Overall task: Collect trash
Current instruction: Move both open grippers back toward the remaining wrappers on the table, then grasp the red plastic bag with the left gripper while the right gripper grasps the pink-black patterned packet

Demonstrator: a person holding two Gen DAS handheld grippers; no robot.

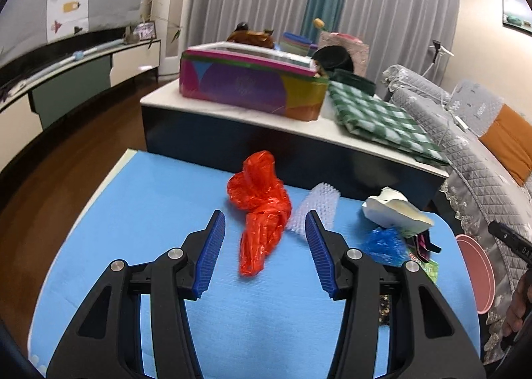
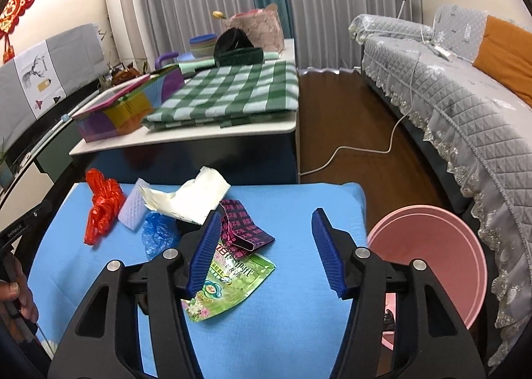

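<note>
Trash lies on a blue mat (image 1: 166, 212). A crumpled red plastic bag (image 1: 261, 209) lies between and just beyond the fingers of my open, empty left gripper (image 1: 265, 224). Beside it are a clear bubble-wrap piece (image 1: 316, 209), a white paper wrapper (image 1: 395, 212) and a blue plastic bag (image 1: 385, 244). In the right wrist view my right gripper (image 2: 266, 222) is open and empty above the mat (image 2: 299, 295), with a green snack packet (image 2: 229, 282) and a dark patterned wrapper (image 2: 244, 229) by its left finger. The red bag (image 2: 101, 209), bubble wrap (image 2: 133, 209), white wrapper (image 2: 189, 199) and blue bag (image 2: 159, 232) lie further left.
A pink bin (image 2: 429, 262) stands on the floor right of the mat, also in the left wrist view (image 1: 475, 272). Behind the mat is a low table (image 2: 186, 136) with a colourful box (image 1: 252, 86) and green checked cloth (image 2: 229, 93). A grey sofa (image 2: 449, 86) runs along the right.
</note>
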